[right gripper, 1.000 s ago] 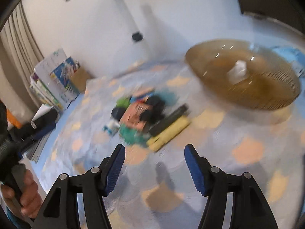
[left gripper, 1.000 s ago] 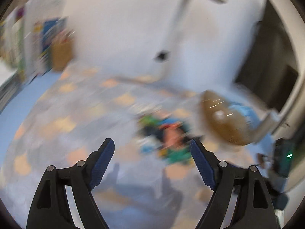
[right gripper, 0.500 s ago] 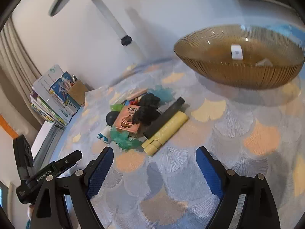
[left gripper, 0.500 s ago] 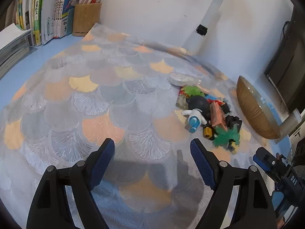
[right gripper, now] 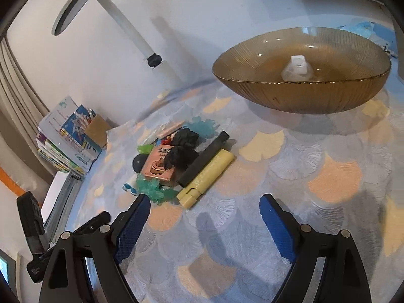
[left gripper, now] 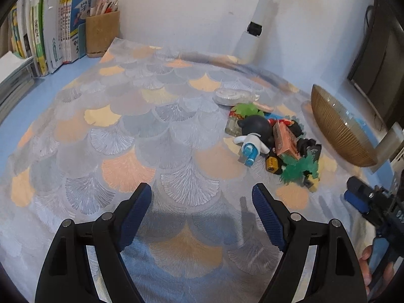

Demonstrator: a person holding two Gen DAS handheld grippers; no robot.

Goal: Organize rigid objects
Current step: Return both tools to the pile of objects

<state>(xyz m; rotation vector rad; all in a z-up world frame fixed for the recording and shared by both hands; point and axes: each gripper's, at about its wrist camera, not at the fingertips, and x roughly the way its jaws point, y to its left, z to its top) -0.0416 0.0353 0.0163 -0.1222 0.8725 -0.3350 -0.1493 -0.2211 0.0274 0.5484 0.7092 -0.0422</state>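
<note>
Clutter sits heaped mid-mat on my counter: a peach card box [right gripper: 159,165] with a black crumpled lump [right gripper: 182,156] on top, a black bar [right gripper: 204,159] lying against a pale yellow bar [right gripper: 205,178], green spiky plastic bits [right gripper: 154,189], and a dark round-headed figure with white arms [left gripper: 255,132]. An amber ribbed glass bowl [right gripper: 300,96] stands beyond the heap, toward the counter's right edge. My left claw [left gripper: 202,214] and right claw [right gripper: 204,223] both hover spread wide, holding nothing.
</note>
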